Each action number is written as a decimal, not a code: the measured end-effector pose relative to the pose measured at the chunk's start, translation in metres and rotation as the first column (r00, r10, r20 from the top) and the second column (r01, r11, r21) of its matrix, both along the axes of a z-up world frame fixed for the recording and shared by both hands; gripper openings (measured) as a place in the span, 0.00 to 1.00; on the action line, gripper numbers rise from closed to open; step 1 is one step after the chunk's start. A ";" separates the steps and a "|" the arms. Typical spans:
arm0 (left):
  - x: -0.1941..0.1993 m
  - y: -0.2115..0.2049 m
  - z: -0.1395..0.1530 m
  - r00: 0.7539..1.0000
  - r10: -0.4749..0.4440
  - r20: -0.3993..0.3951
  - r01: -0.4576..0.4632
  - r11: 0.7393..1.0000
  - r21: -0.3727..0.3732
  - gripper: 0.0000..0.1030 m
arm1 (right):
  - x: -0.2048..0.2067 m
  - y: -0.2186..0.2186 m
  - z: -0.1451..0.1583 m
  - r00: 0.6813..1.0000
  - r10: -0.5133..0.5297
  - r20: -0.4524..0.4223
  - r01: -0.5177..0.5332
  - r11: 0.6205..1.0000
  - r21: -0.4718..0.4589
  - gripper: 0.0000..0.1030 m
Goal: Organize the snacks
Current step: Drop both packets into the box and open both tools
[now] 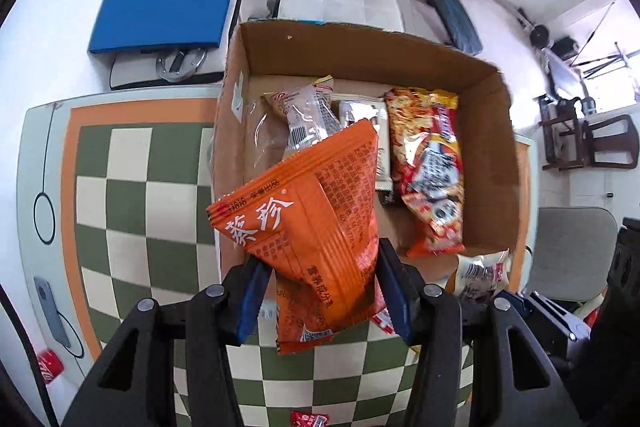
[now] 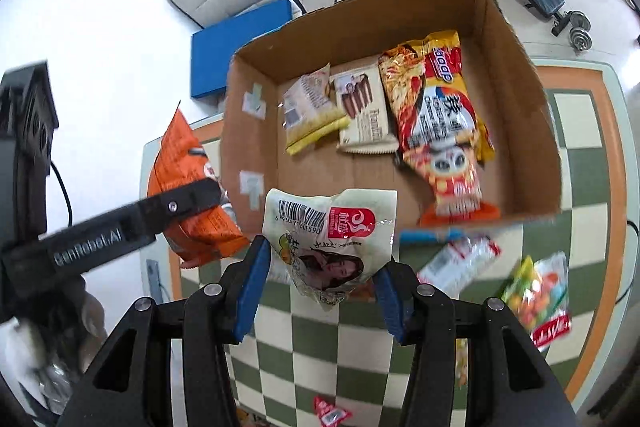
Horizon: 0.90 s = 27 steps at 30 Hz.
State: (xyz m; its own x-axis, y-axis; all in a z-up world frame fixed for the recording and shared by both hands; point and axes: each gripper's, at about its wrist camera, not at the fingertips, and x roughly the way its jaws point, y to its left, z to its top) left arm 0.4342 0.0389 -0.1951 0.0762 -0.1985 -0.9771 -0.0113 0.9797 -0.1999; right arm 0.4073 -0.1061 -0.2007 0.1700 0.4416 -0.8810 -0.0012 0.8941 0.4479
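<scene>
While lifted above the checkered table (image 1: 140,195), left gripper (image 1: 320,291) clamped on orange packet (image 1: 308,223), pinched low so it hangs clear of the cardboard box (image 1: 484,131) near wall. Right gripper (image 2: 320,287) likewise clenched on white packet (image 2: 332,227), over the box's near edge. Open floor left of three snacks lying toward the box's far side; loose packets near the table's right edge.

Both wrist views look steeply down, close above shared cardboard box (image 1: 472,155) (image 2: 516,131).
</scene>
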 end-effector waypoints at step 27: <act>0.028 -0.023 -0.099 0.959 -0.044 -0.278 0.028 0.998 -0.061 0.76 | 0.056 0.012 -0.092 0.987 0.038 -0.155 -0.053 0.994 -0.092 0.56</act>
State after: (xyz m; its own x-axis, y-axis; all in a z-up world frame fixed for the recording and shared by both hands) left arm 0.4619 0.0160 -0.2938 -0.2064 -0.2506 -0.9458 -0.0397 0.9680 -0.2478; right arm 0.4637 -0.0940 -0.2927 0.0120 0.3584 -0.9335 0.0193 0.9333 0.3586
